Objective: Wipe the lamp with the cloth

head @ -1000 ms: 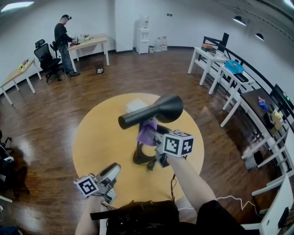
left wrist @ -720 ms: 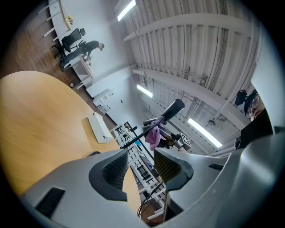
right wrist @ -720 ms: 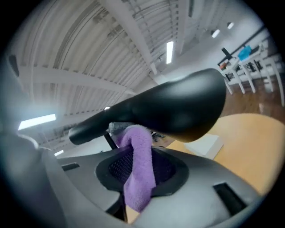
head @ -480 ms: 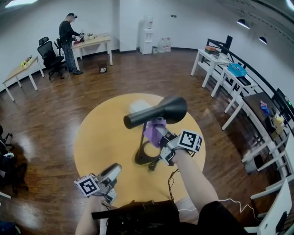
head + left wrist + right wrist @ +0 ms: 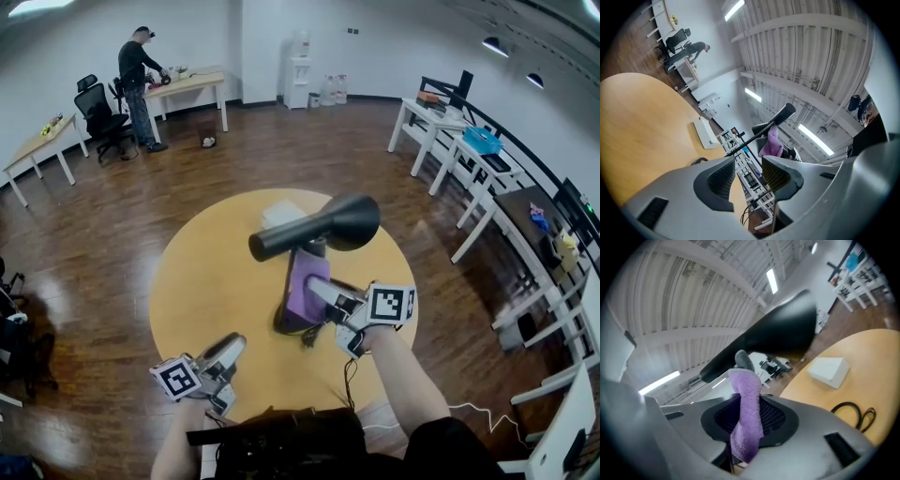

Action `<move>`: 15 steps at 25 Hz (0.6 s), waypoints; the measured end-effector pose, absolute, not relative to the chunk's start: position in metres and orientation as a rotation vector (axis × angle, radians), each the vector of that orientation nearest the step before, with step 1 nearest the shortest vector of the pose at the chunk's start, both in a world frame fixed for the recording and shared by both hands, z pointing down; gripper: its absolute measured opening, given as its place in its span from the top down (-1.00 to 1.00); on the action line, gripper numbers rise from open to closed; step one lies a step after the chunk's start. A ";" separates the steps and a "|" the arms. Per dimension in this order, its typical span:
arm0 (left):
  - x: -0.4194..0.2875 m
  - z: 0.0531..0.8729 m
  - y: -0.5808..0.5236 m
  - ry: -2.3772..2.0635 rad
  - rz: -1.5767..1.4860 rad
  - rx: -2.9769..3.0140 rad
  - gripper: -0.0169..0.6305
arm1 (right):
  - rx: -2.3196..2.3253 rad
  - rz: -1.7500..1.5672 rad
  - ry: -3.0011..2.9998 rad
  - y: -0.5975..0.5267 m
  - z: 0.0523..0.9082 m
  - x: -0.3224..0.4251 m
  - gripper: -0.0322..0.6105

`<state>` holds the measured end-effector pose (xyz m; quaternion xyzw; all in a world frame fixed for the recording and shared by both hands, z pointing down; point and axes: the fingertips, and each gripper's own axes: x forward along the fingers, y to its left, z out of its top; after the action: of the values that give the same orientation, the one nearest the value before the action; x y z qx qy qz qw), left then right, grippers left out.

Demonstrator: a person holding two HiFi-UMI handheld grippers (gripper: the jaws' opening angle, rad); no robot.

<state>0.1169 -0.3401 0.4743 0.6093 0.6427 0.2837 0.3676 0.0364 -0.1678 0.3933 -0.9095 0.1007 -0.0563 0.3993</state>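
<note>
The black lamp (image 5: 319, 227) stands on the round wooden table (image 5: 197, 281), its cone head tilted over a thin stem and a ring base (image 5: 292, 324). My right gripper (image 5: 323, 298) is shut on the purple cloth (image 5: 305, 284), which hangs against the stem just under the head. In the right gripper view the cloth (image 5: 747, 413) stands up between the jaws and the lamp head (image 5: 778, 336) looms right above it. My left gripper (image 5: 225, 356) hovers at the table's near edge, open, with nothing between its fingers. From there the lamp (image 5: 771, 123) and cloth (image 5: 772, 143) show ahead.
A white box (image 5: 279, 216) lies on the table behind the lamp. The lamp's black cable (image 5: 352, 370) runs off the near edge. White desks (image 5: 450, 141) line the right wall. A person (image 5: 136, 84) stands at a far desk on the left.
My right gripper has rolled and drawn the cloth down and toward me along the lamp, from under the head to the stem. The left gripper has stayed put.
</note>
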 end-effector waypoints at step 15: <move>0.123 0.467 -0.363 1.623 0.682 1.587 0.41 | -2.362 -0.112 0.354 -0.208 0.351 0.090 0.59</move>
<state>0.1227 -0.3629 0.4667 0.6205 0.6344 0.2667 0.3761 0.0901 -0.2079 0.3507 -0.9191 0.1377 -0.0438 0.3666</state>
